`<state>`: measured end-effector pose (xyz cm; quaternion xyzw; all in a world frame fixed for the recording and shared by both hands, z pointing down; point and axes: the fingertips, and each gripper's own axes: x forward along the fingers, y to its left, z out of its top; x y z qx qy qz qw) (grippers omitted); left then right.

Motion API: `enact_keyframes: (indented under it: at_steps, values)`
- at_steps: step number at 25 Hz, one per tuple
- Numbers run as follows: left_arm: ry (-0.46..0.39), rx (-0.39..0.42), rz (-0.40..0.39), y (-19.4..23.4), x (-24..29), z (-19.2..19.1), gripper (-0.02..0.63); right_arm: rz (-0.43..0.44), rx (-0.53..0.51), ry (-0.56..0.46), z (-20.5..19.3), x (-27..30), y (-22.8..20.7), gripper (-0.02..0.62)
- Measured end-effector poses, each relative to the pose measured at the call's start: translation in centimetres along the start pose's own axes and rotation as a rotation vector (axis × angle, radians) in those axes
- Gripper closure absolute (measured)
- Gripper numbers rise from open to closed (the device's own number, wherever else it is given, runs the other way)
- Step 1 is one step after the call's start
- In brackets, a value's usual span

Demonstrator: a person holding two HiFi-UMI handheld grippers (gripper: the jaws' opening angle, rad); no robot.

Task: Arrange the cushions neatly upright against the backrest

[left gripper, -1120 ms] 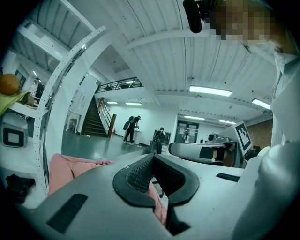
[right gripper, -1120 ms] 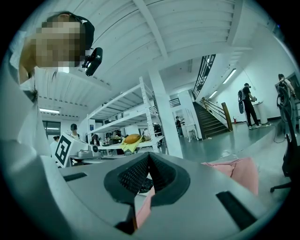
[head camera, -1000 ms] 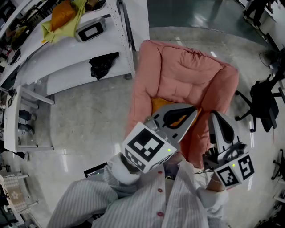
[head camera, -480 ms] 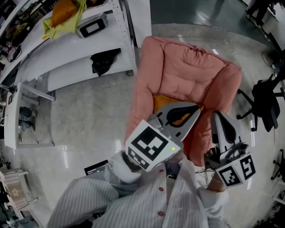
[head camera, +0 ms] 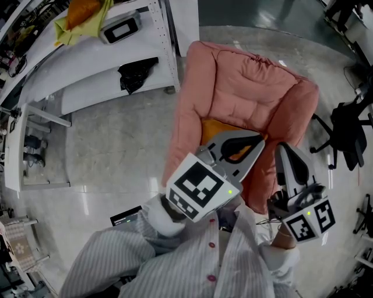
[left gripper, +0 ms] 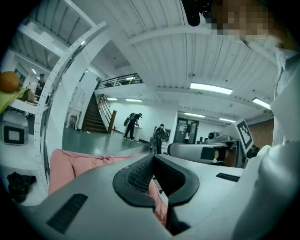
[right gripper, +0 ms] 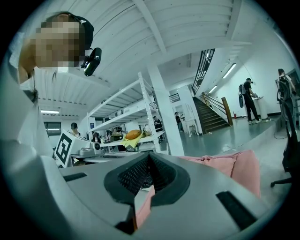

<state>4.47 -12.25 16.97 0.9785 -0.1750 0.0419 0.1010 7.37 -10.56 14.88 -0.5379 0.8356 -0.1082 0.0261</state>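
A pink padded armchair [head camera: 250,93] stands on the floor in the head view. An orange cushion [head camera: 215,129] lies flat on its seat, mostly hidden behind my left gripper. My left gripper [head camera: 258,140] hovers above the seat's front, jaws shut with nothing in them. My right gripper [head camera: 282,148] hangs over the chair's right arm, also shut and empty. In the left gripper view the shut jaws [left gripper: 152,157] point over the armchair's pink padding [left gripper: 79,161]. In the right gripper view the shut jaws [right gripper: 149,156] point past the armchair [right gripper: 236,168].
A white shelf unit [head camera: 87,64] stands left of the chair, carrying a yellow-orange cloth [head camera: 81,13], a grey device [head camera: 119,28] and a black bag [head camera: 135,78]. A black office chair [head camera: 349,128] is at the right. A dark screen [head camera: 125,218] lies on the floor.
The head view has drifted a little, so the armchair sits slightly lower and further right. Both grippers keep their places over the chair and stay shut.
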Motion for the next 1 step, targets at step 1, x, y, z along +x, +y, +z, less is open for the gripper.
enact_keyframes:
  at_steps: [1]
  values:
    - [0.001,0.000,-0.002,-0.04,0.04,-0.06,0.595,0.000,0.000,0.001,-0.05,0.00,-0.01,0.583]
